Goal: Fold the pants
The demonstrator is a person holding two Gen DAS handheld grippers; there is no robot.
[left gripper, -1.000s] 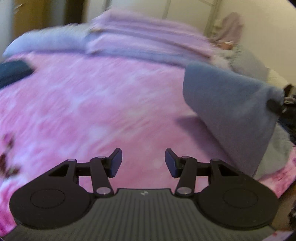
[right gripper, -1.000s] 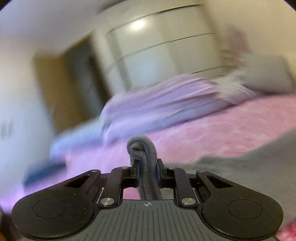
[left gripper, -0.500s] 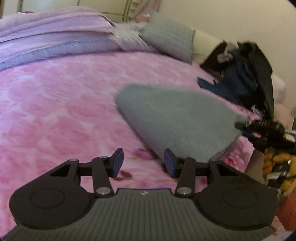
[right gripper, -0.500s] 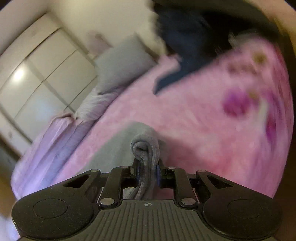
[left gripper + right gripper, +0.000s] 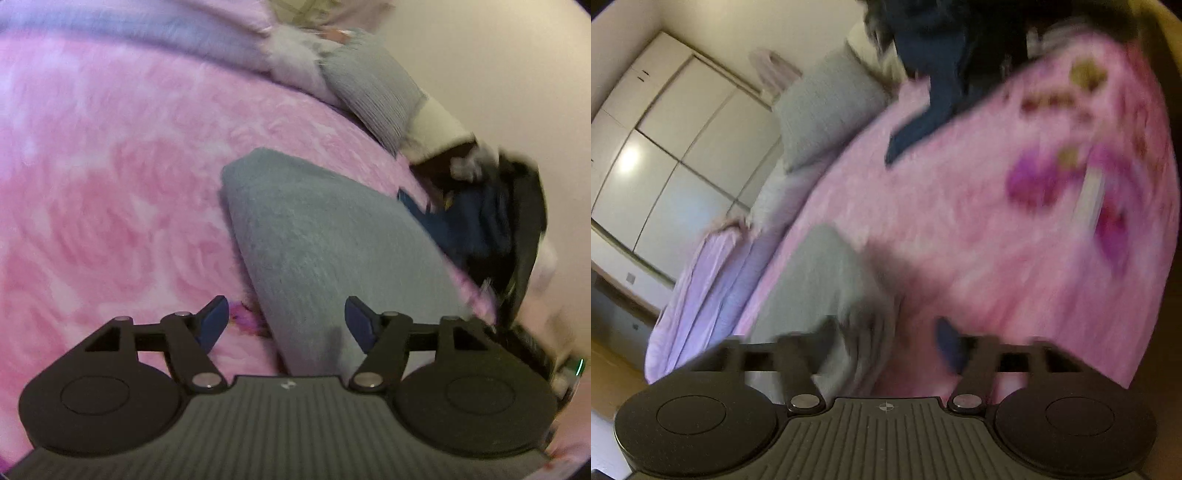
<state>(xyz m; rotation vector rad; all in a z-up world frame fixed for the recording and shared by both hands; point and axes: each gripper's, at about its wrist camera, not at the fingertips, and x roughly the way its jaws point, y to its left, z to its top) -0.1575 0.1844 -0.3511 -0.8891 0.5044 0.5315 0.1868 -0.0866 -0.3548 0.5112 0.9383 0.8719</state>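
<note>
The left claw [image 5: 286, 321] stands with its jaws apart, having just been opening, and its blue pads press on nothing; the near corner of the folded grey pants [image 5: 325, 251] runs in between them, and whether the cloth brushes the right-hand pad cannot be told. The right claw [image 5: 886, 341] has also just been opening: its jaws are spread wide, and the bunched edge of the grey pants [image 5: 827, 280] lies by its left finger, no longer pinched, though blur hides any light contact.

The pants lie flat on the pink floral blanket [image 5: 110, 192] that covers the bed, folded into a wedge-like shape that widens toward the near right. In the left wrist view a heap of dark clothes [image 5: 491, 221], black and navy, sits just beyond the far right edge of the pants. Farther off, a grey ribbed pillow [image 5: 373, 96] leans near the wall, with a lilac folded duvet [image 5: 147, 29] along the far side of the bed. The right wrist view shows white wardrobe doors [image 5: 665, 155] at far left.
</note>
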